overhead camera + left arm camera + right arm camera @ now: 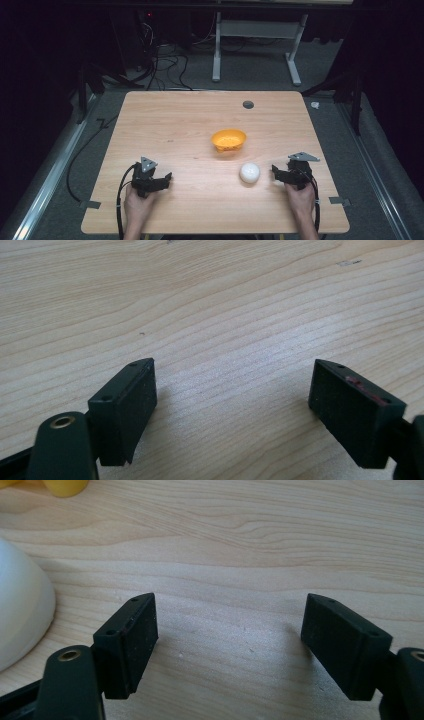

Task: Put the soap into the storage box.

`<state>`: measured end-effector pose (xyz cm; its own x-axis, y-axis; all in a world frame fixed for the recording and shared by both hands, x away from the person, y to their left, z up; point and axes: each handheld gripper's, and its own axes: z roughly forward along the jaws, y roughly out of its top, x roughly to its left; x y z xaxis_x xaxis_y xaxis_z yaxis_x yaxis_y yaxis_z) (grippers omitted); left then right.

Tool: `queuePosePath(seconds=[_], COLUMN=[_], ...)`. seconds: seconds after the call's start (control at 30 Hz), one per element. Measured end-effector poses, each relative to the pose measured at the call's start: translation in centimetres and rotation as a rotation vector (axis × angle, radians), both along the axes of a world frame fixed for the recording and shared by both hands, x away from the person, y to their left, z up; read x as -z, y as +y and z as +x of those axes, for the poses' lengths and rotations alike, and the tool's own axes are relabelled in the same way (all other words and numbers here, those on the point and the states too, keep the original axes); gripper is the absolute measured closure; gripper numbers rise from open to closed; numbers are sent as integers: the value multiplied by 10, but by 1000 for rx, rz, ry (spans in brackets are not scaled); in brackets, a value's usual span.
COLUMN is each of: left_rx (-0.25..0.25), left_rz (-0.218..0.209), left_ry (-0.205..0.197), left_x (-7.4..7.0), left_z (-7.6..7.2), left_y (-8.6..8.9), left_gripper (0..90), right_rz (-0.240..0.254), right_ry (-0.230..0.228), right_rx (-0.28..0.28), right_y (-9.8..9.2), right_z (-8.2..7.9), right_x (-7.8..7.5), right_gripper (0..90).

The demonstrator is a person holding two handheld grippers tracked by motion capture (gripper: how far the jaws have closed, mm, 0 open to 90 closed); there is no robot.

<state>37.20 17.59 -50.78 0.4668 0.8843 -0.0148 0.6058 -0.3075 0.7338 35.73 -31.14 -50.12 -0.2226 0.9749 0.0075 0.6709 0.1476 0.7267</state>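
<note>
An orange bowl (pixel 229 139) sits near the middle of the wooden table (pixel 190 120). A white rounded object (pixel 249 172) lies just in front of it, toward the right. My right gripper (pixel 278 172) rests on the table a short way right of the white object, open with bare wood between its jaws. In the right gripper view (pixel 230 640) the white object (pixel 20 620) is at the left edge and a bit of the orange bowl (pixel 65 486) at the top left. My left gripper (pixel 162 181) rests at the front left, open over bare wood (pixel 232 400).
A small dark round disc (pixel 248 104) is set in the table near its far edge. Beyond the table stand a white frame's legs (pixel 255 55) and loose cables (pixel 160 65) on the grey floor. A metal rail (pixel 50 170) runs along the left.
</note>
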Motion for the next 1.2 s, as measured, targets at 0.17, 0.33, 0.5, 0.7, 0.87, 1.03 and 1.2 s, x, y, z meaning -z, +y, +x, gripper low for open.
queuePosePath(seconds=[0.17,0.33,0.5,0.7,0.87,1.03,1.2], left_rx=[-1,-1,-1,-1,0,-1,-1], left_rz=[0,0,0,0,0,0,0], left_ry=[0,0,0,0,0,0,0], left_x=[0,0,0,0,0,0,0], left_z=[0,0,0,0,0,0,0], left_y=[0,0,0,0,0,0,0], left_gripper=[198,198,198,198,198,198,198], right_rz=[35,49,81,91,84,82,73], right_ry=[-21,-44,-61,-78,-84,-81,-81], right_rx=[-33,-66,-103,-164,-220,-264,-295], right_y=[0,5,12,25,37,48,57], right_z=[-4,-10,-18,-26,-27,-26,-24], right_x=[-6,-12,-20,-25,-27,-28,-28], right_gripper=[228,226,226,198,170,162,156])
